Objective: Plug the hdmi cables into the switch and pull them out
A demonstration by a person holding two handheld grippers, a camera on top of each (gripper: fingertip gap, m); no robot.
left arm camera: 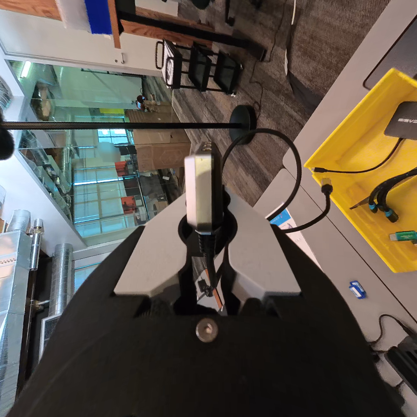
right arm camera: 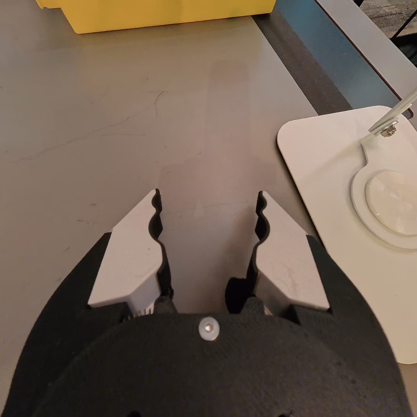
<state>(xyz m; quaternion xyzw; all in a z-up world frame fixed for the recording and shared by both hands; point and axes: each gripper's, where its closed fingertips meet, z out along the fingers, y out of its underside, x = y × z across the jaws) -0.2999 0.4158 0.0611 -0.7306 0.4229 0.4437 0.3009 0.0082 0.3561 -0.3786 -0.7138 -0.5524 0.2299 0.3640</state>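
In the left wrist view my left gripper (left arm camera: 204, 203) is shut on a silver box, the switch (left arm camera: 198, 189), and holds it in the air beside the grey table (left arm camera: 316, 225). A black cable (left arm camera: 297, 171) runs from the switch's near end, loops to the right and ends in a free metal plug (left arm camera: 326, 186) at the rim of a yellow bin (left arm camera: 338, 144). The bin holds a bundle of black cables with blue bands (left arm camera: 383, 203). My right gripper (right arm camera: 209, 191) is open and empty, low over the bare grey table (right arm camera: 112, 112).
The bin also holds a black device (left arm camera: 404, 121) with a thin cable and a green adapter (left arm camera: 404, 237). A small blue item (left arm camera: 357, 289) lies on the table. A white stand base (right arm camera: 327, 158) lies right of my right gripper; the yellow bin (right arm camera: 158, 15) stands ahead. There is about 55 cm between the tips of the two grippers.
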